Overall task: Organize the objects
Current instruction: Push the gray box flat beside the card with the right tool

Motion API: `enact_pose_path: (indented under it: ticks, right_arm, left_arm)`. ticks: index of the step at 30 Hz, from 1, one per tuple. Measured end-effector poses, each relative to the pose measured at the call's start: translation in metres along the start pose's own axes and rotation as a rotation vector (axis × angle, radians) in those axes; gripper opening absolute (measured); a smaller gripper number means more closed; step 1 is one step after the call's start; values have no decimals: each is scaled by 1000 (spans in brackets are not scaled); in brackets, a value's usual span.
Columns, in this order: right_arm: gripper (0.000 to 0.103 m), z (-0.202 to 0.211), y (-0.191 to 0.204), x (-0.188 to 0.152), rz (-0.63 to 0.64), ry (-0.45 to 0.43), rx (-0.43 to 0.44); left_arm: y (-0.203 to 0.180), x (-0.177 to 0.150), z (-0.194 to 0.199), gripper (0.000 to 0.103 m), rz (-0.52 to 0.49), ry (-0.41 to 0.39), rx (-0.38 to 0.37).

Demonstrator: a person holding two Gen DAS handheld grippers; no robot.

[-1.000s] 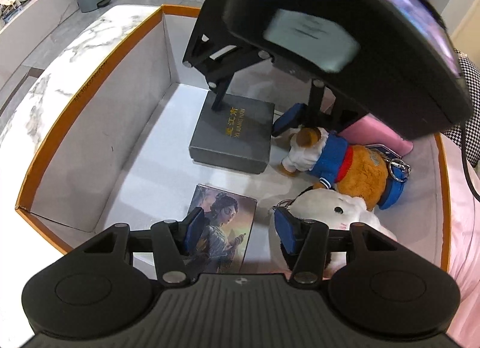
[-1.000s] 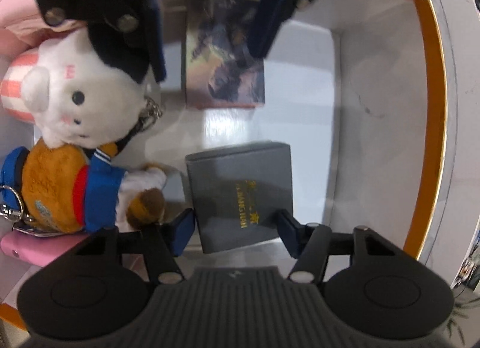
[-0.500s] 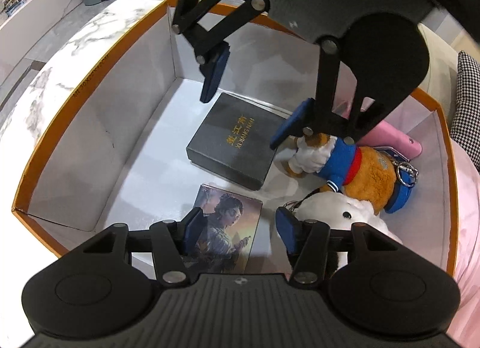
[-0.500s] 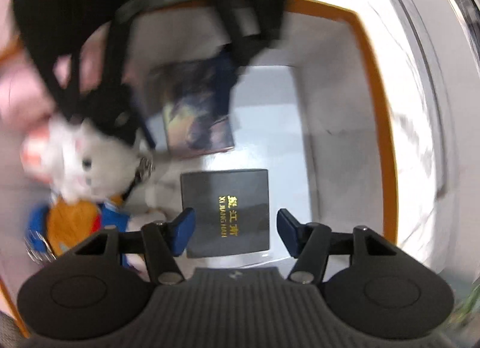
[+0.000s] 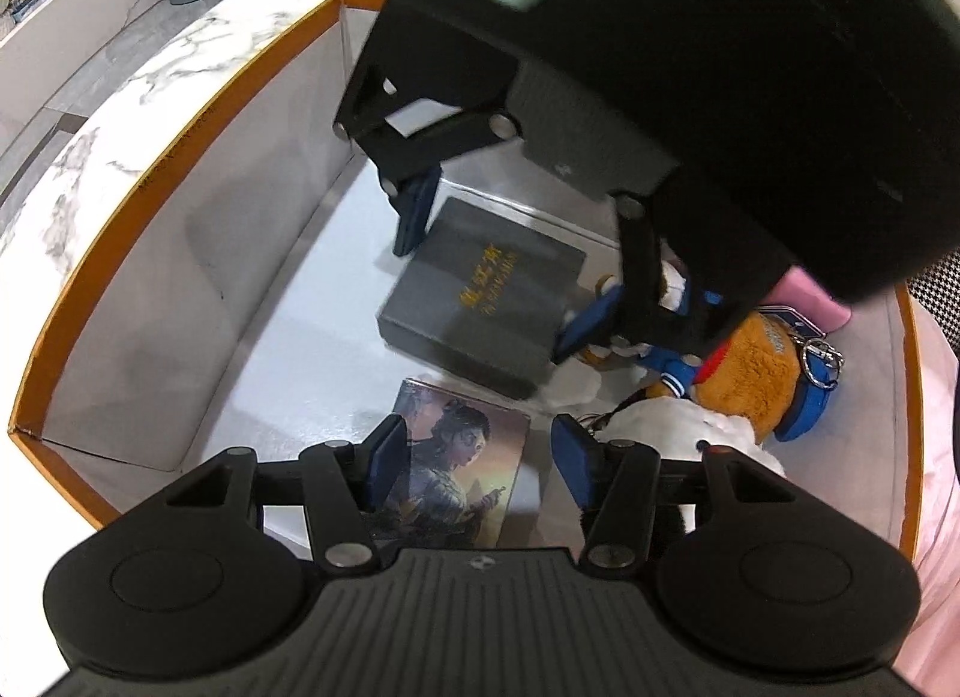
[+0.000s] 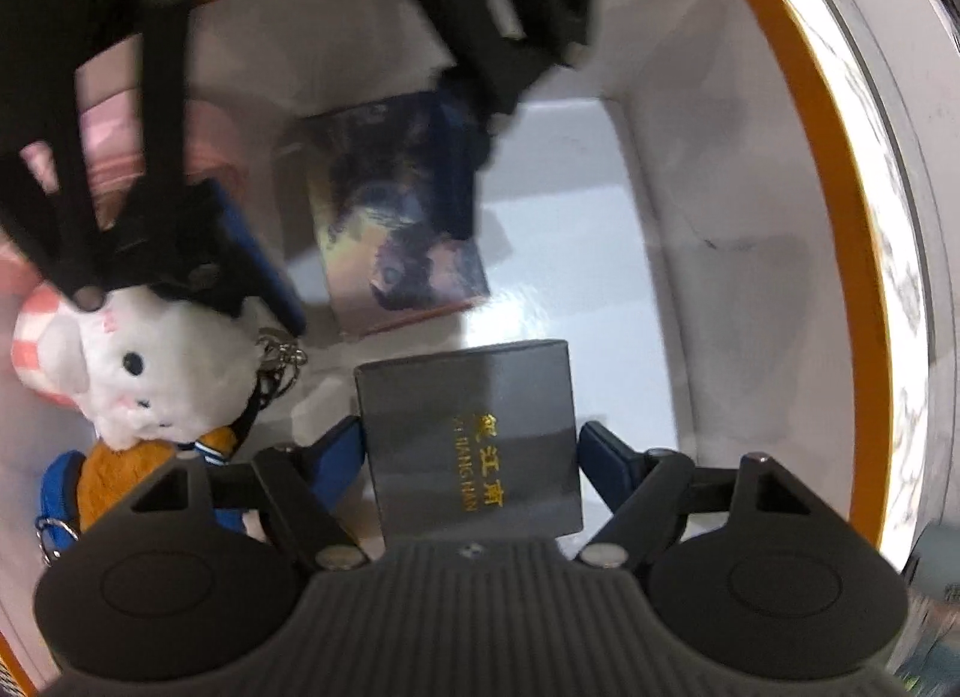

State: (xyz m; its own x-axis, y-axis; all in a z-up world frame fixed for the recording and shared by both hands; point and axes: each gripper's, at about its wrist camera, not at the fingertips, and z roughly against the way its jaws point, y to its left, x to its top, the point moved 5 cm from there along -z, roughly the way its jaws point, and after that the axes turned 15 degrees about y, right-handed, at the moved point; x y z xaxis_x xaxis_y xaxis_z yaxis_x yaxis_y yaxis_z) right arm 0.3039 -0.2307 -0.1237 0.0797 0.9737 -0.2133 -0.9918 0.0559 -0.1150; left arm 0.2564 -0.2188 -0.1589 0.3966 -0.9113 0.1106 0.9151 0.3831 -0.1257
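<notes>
My right gripper [image 6: 471,448] straddles the black gift box [image 6: 474,445].
Its jaws have just been opening, pads clear; my left gripper [image 5: 474,460] hangs open over the picture card [image 5: 456,469].

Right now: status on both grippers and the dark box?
Right gripper open, jaws just been widening, straddling dark gift box, pads clear. Left gripper open above picture card. White plush and orange plush crowd the box.

Bright, even indoor light. Glossy white box floor [image 6: 540,301] shows glare patches. Soft shadows beside dark gift box [image 5: 486,301]. Strong fisheye bending at edges. Right wrist view motion-blurred: picture card [image 6: 390,241] smeared; near black housing out of focus.
</notes>
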Motion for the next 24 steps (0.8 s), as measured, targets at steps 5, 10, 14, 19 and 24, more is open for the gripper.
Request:
enact_pose_path:
  ticks: [5,10,14,19,24]
  right_arm:
    - [78,6,12,8,64,-18,1]
    - [78,10,18,9,82,-18,11]
    - [78,12,18,10,80,-23,12]
    - [79,15,20,11,61,-17,10]
    - [79,30,20,9,13,-23,5]
  left_arm:
    - [1,1,-2,63,-2,17,-4]
    - [-1,2,-4,63,-10,29,-10]
    - [-2,3,-5,63,-13,45,-16]
    - [-5,2,-3,62,-5,40,-3]
    - [-16,-5,12,62,-2,-6,14]
